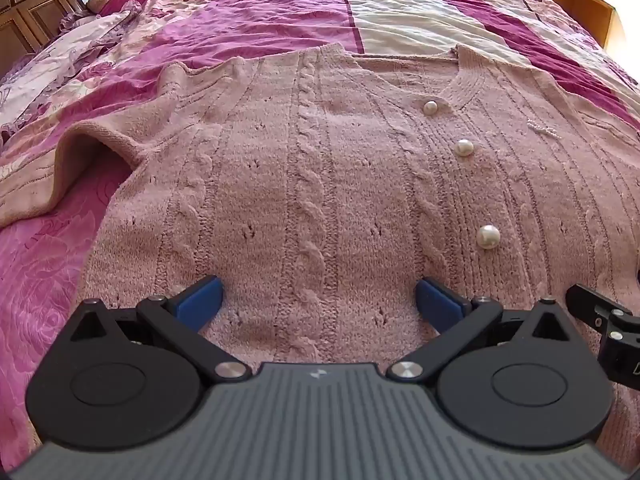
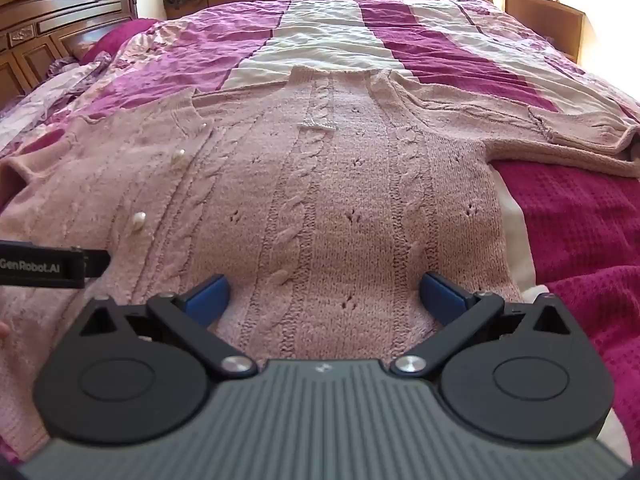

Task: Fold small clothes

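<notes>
The pink cable-knit cardigan with pearl buttons (image 1: 320, 184) lies spread flat on the magenta-and-cream quilted bed (image 1: 392, 12) — ready for folding. The left gripper (image 1: 319, 300) and the right gripper (image 2: 324, 296) hover near its hem, jaws wide, empty.

The left gripper (image 1: 319, 300) is showing two blue fingertips (image 1: 200, 304) on black arms, round black discs, shiny silver screws and a grey ribbed body with a tiny logo. The right gripper (image 2: 325, 298) is looking the same. White letters on the black bar at the left edge are reading, I think, "GenRobot.AI".
</notes>
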The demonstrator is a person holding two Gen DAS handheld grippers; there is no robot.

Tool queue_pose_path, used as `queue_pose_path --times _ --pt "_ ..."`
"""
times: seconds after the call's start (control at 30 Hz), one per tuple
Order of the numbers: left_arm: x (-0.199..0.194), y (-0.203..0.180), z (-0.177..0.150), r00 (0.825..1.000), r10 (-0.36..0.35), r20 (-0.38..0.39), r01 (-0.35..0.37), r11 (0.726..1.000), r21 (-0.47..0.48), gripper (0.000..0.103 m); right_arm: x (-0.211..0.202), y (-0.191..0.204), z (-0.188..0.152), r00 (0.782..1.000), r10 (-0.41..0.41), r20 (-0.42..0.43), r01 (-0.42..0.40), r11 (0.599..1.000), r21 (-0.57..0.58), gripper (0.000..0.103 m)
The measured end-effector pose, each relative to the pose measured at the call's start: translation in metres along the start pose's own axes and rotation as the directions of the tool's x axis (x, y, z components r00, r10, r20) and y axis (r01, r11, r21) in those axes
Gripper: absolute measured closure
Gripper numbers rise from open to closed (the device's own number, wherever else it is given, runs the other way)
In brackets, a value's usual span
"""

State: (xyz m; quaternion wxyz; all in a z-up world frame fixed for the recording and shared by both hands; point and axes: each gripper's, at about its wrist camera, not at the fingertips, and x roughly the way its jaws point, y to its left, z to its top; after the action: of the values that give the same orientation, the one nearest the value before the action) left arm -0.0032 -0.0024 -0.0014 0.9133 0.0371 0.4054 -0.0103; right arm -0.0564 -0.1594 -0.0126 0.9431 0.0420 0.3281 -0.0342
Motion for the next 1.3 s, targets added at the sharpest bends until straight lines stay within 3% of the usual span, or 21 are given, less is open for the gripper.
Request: queue_pose_path --times 1.3 --pt "-0.0011 0.0019 0.0004 1.000 -0.006 0.002 0.006 1.000 -0.005 0.000 -0.0007 0.0023 -0.0027 1.000 -0.024 0.014 0.024 0.999 -0.023 0.000"
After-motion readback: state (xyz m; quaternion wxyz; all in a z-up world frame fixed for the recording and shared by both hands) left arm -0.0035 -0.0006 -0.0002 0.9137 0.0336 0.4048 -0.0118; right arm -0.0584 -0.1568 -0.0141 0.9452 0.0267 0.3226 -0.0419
